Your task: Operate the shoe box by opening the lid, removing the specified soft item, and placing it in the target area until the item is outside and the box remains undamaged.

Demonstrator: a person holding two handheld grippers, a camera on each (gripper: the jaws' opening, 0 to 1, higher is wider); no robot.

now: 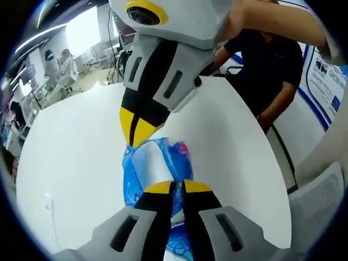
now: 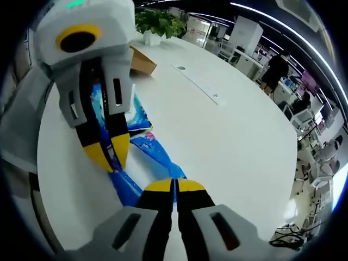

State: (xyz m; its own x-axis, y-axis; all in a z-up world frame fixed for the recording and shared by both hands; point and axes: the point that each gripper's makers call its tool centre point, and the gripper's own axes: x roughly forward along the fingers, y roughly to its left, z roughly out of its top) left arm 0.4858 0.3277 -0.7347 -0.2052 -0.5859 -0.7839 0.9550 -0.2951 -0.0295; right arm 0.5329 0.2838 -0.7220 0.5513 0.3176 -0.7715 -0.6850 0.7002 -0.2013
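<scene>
A soft blue plastic packet [image 1: 157, 163] with pink print is stretched between both grippers just above the white table [image 1: 70, 147]. My left gripper [image 1: 176, 187] is shut on its near end. The right gripper [image 1: 136, 130] comes down from the top of the left gripper view and pinches the far end. In the right gripper view my right gripper [image 2: 175, 186] is shut on the packet [image 2: 157, 155], and the left gripper [image 2: 109, 155] pinches it from the upper left. A brown cardboard box [image 2: 142, 61] lies further back on the table.
A person in a dark shirt [image 1: 272, 65] stands at the table's far edge. A potted plant [image 2: 157, 22] stands behind the box. A flush cable hatch [image 2: 198, 81] runs along the table [image 2: 228, 136]. A grey chair [image 1: 321, 201] is beside the table.
</scene>
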